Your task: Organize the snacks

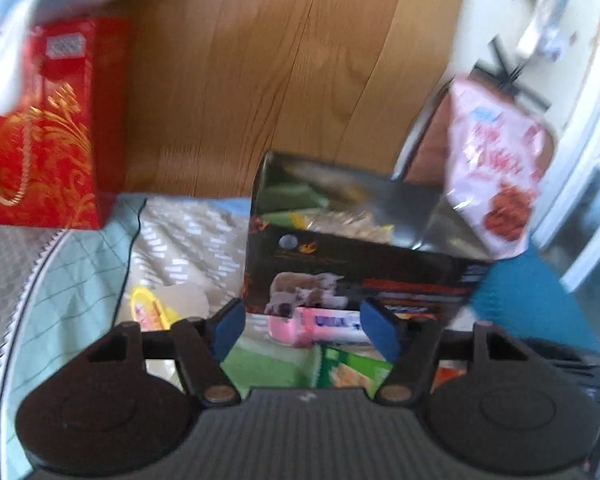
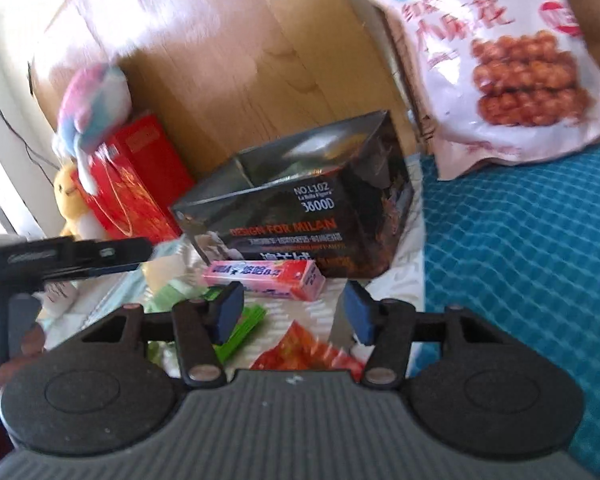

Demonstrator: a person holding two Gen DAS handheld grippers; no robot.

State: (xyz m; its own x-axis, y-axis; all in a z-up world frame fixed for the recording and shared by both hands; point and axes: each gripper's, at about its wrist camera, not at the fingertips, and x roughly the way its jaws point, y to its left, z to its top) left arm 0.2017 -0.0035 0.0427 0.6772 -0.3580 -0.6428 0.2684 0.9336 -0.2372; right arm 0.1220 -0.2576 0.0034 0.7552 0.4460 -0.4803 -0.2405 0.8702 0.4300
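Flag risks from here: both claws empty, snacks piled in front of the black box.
1. The pink carton lies right against the black box; closing on it could catch or shove the box.
2. The big pink snack bag leans upright behind the box; a nudge might tip it.
3. The left claw and right claw face the same pile and could collide.

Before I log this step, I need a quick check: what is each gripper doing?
Left gripper: open, nothing between its pads; the pink pack lies beyond it.
Right gripper: open, holding nothing.
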